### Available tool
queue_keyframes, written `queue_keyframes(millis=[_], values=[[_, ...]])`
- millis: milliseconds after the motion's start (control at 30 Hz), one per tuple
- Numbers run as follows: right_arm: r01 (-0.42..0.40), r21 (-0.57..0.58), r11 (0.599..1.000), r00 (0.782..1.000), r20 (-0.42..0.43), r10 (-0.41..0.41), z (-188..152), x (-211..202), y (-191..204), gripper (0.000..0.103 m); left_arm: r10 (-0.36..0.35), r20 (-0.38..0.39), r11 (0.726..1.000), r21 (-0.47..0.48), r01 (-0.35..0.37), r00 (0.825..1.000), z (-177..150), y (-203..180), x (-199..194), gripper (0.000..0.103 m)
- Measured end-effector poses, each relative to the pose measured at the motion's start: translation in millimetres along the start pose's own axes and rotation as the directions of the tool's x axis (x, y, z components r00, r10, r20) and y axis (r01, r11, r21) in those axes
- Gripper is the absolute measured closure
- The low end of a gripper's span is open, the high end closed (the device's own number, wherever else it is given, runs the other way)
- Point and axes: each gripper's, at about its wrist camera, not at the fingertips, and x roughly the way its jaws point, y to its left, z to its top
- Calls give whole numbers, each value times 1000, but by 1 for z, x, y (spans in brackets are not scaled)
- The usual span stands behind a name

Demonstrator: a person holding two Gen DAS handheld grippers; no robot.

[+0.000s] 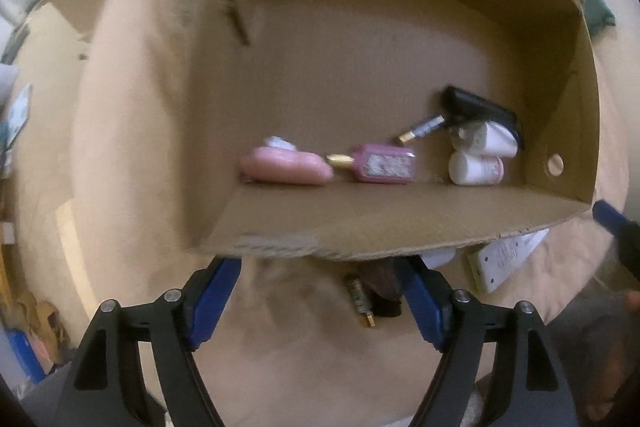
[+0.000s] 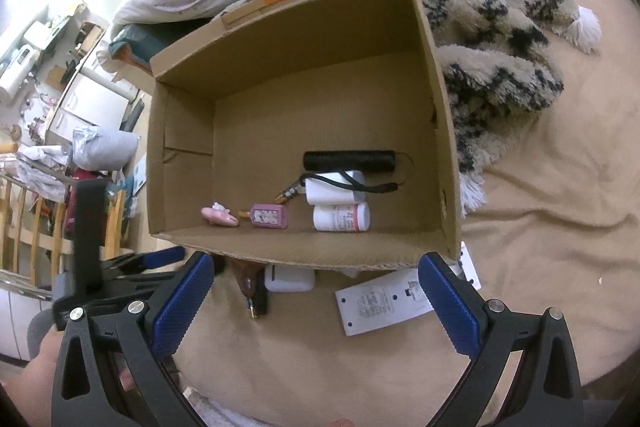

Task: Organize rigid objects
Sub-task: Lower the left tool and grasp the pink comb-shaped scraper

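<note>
We have the left gripper (image 1: 320, 291) with jaws spread, nothing between the pads; a small gold-tipped bottle (image 1: 362, 301) lies on the bedsheet (image 1: 320, 359) just ahead, outside the cardboard box (image 1: 400, 227). Right gripper (image 2: 316, 303) also spread, empty, the box beyond its fingertips.

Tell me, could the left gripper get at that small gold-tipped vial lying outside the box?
Probably yes. The left gripper hangs open right above the vial, on the sheet just outside the box. A dark bottle lies against the vial and may get caught too.
</note>
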Motion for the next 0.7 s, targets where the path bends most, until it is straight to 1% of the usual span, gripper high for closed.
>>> queue_keyframes(millis=[67, 133, 200, 267, 300, 333, 400, 433, 533, 600, 700], values=[[-2, 0, 1000, 1000, -4, 2, 0, 0, 0, 0, 5, -13, 999, 41, -4, 1000, 1, -8, 9, 26], [-6, 2, 1000, 1000, -12, 6, -1, 1, -1, 0, 27, -3, 996, 87, -27, 1000, 5, -14, 15, 26], [-10, 4, 1000, 1000, -15, 10, -2, 1, -1, 0, 32, 17, 995, 97, -33, 999, 8, -15, 17, 24], [-17, 3, 1000, 1000, -14, 17, -2, 1, -1, 0, 22, 4, 994, 107, -22, 1000, 11, -16, 24, 23], [-18, 3, 1000, 1000, -13, 18, -2, 1, 0, 0, 17, -6, 993, 117, -16, 1000, 12, -17, 28, 20], [-19, 2, 1000, 1000, -13, 19, -2, 1, 0, 0, 25, -7, 991, 134, -24, 1000, 13, -18, 32, 16], [-20, 1, 1000, 1000, -16, 20, -2, 2, 1, 0, 38, 0, 985, 169, -38, 999, 16, -20, 36, 12], [-20, 1, 1000, 1000, -17, 20, -3, 2, 1, 0, 36, 2, 985, 169, -36, 999, 17, -19, 38, 8], [-18, -2, 1000, 1000, -23, 18, -3, 3, 1, 0, -9, -18, 992, 123, 11, 1000, 25, -10, 44, 2], [-13, -3, 1000, 1000, -28, 13, -3, 5, 1, 0, -31, -25, 995, 93, 33, 999, 27, -3, 48, 0], [-7, -3, 1000, 999, -37, 7, -3, 8, 1, 0, -32, -27, 996, 81, 34, 999, 30, -1, 50, 0]])
